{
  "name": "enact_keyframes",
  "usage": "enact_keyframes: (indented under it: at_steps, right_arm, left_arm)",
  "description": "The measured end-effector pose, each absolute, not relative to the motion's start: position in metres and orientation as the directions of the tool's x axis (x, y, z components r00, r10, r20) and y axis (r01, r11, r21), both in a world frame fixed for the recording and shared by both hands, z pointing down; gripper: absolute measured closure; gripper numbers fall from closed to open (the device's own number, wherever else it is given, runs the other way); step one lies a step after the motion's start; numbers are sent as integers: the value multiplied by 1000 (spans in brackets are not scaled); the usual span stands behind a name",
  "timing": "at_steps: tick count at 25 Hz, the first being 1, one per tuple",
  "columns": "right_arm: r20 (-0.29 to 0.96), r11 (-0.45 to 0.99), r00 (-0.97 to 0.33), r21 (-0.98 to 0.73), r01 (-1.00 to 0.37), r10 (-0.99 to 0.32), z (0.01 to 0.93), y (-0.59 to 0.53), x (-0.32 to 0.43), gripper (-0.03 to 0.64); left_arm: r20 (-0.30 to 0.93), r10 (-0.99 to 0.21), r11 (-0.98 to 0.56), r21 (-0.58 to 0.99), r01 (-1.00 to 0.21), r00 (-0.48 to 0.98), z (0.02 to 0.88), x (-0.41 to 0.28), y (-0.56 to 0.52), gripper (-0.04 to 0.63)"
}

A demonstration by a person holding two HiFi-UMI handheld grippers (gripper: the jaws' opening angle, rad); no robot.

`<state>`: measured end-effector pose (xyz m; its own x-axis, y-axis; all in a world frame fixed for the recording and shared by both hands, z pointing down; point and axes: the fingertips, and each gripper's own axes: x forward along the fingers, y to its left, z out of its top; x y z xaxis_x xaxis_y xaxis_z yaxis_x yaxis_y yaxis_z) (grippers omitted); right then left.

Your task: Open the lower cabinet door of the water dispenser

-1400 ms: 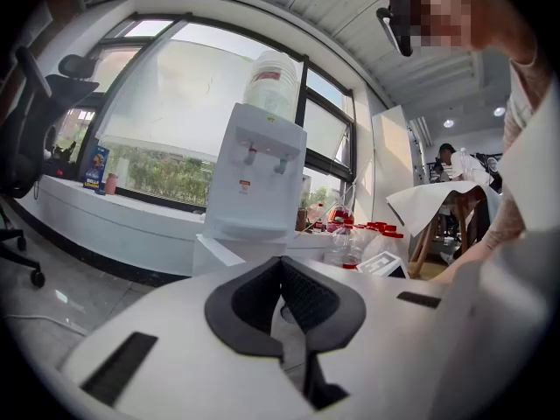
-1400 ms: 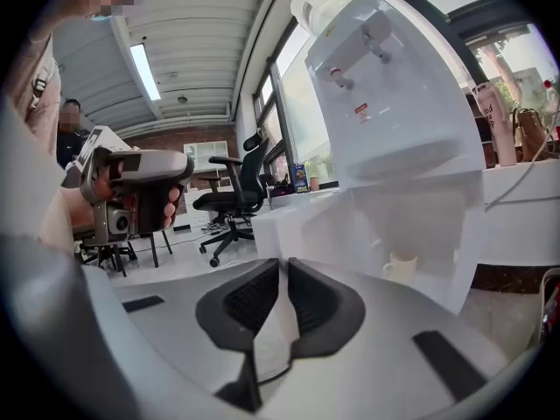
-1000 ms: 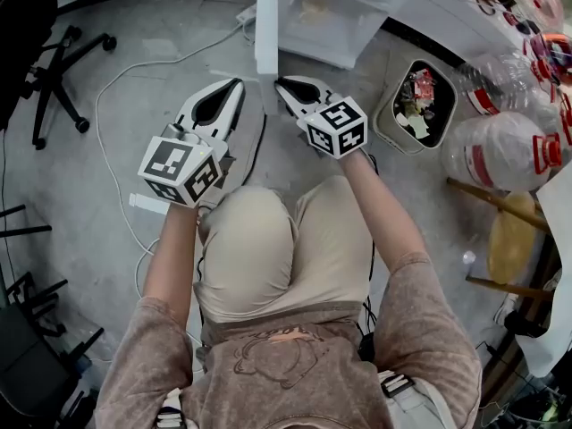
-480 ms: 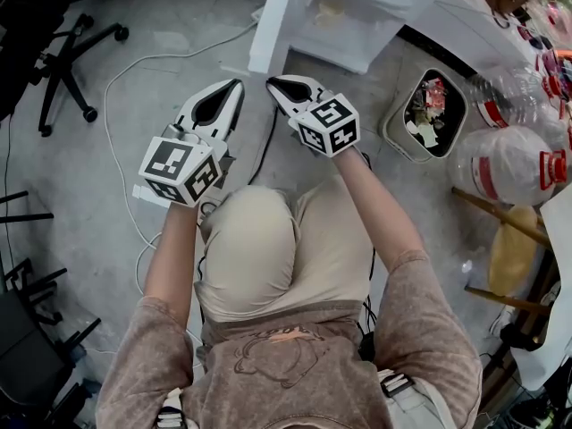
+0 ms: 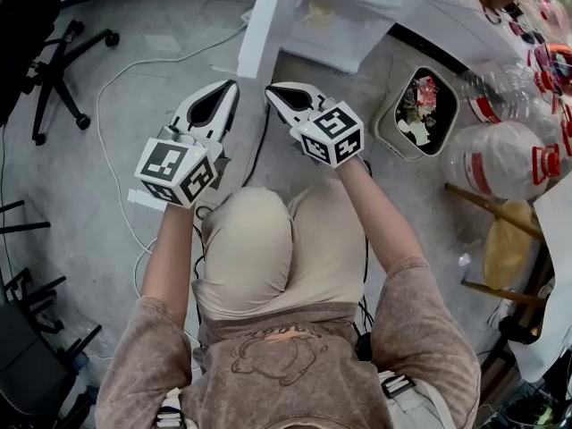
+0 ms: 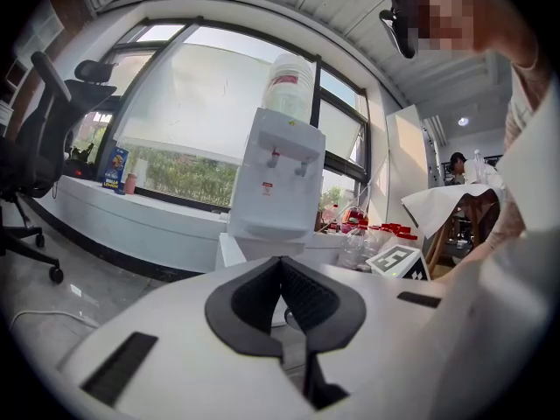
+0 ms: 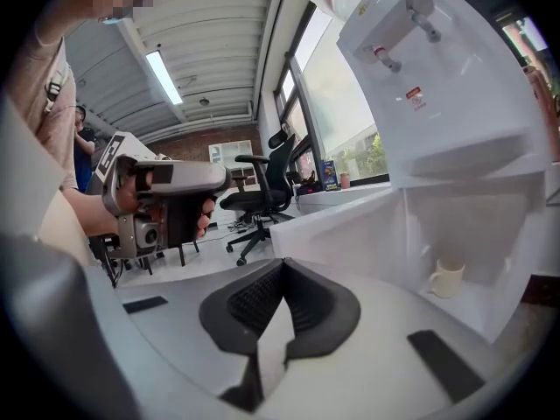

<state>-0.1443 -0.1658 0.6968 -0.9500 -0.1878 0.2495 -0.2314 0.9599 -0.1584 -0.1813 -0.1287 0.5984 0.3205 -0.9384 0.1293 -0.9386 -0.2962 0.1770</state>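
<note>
Grey floor (image 5: 63,204) | water dispenser (image 5: 331,16) at 12 o'clock, lower cabinet door (image 5: 255,34) swung open, mug (image 7: 446,278) inside | left gripper (image 5: 234,84) closed, empty | right gripper (image 5: 271,88) closed, empty

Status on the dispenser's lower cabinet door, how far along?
Done: the lower cabinet door stands swung wide open, and a mug shows inside the water dispenser. In hand: nothing; the right gripper has just closed its jaws together on nothing, and the left gripper is shut and empty too. Left: nothing visible on the door itself; probably just backing both grippers away.
</note>
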Motion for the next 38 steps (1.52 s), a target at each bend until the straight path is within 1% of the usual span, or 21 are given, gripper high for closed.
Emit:
enact_keyframes:
  at_steps: [5,10,16,22,29,34,38]
  right_arm:
    - [222,948,-948,-171,-269,-229,665,-172,-119,611]
    - [186,927,-938,-189,-326,-292,594,-182,-93,611]
    - [165,897,-916,-200,-394,-366,481,-182,-70,611]
    - [162,865,-881,-179,-469,-445,333,-173,-53,611]
    - [158,769,-799,-217,-602,-581,179,-147,-14,611]
    - [154,714,-738,-187,-675,-657,109,-128,15,611]
    - [140,654,-672,-157,-740,-727,80,-115,48,611]
  left_arm:
    - [132,-919,-344,188,-920,371,584,-169,-144,578]
    - [138,-900,-384,197,-902,414,533,-161,-156,578]
    - [155,-863,-446,217,-869,481,440,-143,-160,578]
    - [165,-818,-513,221,-829,551,308,-128,-153,578]
    - [207,-735,-607,224,-762,646,172,-119,-134,578]
    - [201,-714,-634,221,-741,671,110,-115,-121,578]
    - [170,-725,-632,221,-743,668,83,-110,-118,578]
